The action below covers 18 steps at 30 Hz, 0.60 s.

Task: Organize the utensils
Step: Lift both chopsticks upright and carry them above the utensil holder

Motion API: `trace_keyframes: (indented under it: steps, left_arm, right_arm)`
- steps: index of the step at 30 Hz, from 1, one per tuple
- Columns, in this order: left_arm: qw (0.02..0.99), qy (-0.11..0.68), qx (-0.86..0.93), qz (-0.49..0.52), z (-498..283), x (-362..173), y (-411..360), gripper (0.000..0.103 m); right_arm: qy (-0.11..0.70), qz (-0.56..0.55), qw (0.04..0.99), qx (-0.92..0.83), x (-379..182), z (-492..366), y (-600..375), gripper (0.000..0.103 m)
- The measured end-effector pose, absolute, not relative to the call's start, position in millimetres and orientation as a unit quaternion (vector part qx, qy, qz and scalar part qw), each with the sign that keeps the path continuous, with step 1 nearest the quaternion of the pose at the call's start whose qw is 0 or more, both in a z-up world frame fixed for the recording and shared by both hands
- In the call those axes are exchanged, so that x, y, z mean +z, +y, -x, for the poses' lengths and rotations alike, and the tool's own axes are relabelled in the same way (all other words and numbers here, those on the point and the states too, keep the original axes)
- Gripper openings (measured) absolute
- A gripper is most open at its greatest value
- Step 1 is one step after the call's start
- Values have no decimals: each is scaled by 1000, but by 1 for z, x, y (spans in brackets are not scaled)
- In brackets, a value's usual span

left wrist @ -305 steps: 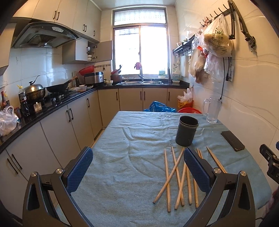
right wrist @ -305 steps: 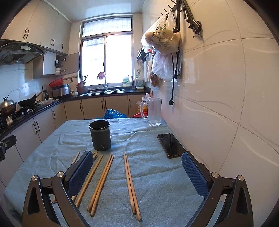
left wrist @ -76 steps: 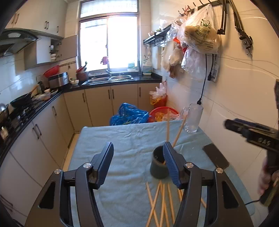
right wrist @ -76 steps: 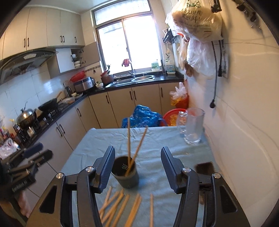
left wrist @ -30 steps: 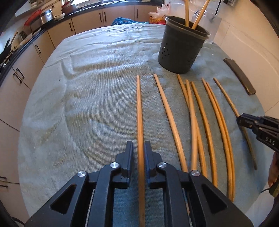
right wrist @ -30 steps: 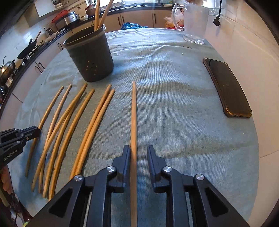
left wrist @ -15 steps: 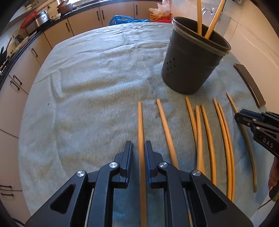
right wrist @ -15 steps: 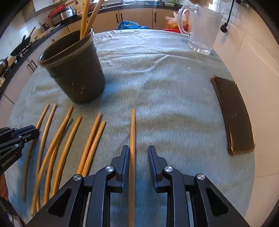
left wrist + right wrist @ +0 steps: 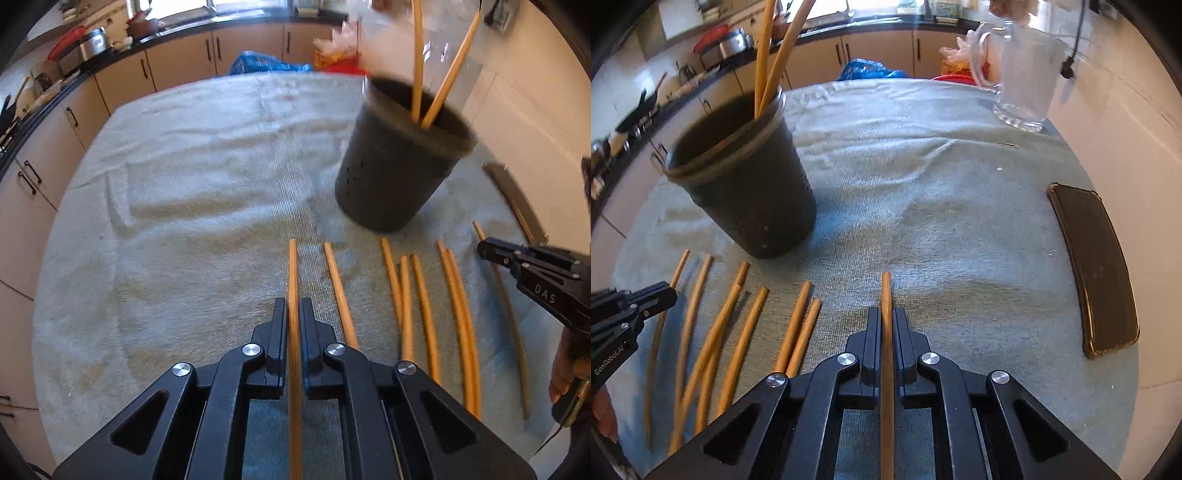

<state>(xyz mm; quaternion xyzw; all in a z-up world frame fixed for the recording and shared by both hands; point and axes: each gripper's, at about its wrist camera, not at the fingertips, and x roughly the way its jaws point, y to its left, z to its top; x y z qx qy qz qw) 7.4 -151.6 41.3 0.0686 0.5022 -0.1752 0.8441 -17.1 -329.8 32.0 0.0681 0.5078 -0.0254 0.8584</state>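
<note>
My left gripper (image 9: 293, 310) is shut on a wooden chopstick (image 9: 293, 269) that points forward toward the dark perforated holder (image 9: 395, 173). My right gripper (image 9: 886, 319) is shut on another wooden chopstick (image 9: 885, 291). The holder (image 9: 746, 184) stands on the cloth-covered table with two chopsticks (image 9: 432, 62) upright in it. Several more chopsticks (image 9: 428, 306) lie side by side on the cloth (image 9: 192, 192) between the two grippers; they also show in the right wrist view (image 9: 738, 332). Each gripper shows at the edge of the other's view.
A black phone (image 9: 1097, 273) lies at the right by the tiled wall. A glass jug (image 9: 1023, 85) stands at the far right of the table. Kitchen cabinets (image 9: 177, 62) and a blue bag (image 9: 266, 62) lie beyond the far edge.
Both grippers have moved forward with their chopsticks, and the holder now looms closer in both views. The held chopsticks' tips look lifted nearer the holder.
</note>
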Motion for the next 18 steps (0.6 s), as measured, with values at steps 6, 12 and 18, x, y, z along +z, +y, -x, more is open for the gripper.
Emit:
trace_keyframes:
  steps: [6, 12, 18]
  left_arm:
    - [879, 436, -186, -56, 27, 98, -140, 6]
    - [903, 382, -192, -48, 62, 136, -125, 6]
    - [919, 343, -186, -56, 103, 150, -115, 6]
  right_arm:
    - [451, -88, 888, -14, 73, 46, -336, 7]
    - [394, -88, 915, -2, 114, 85, -333, 7]
    - [356, -86, 931, 9, 140, 127, -324, 7]
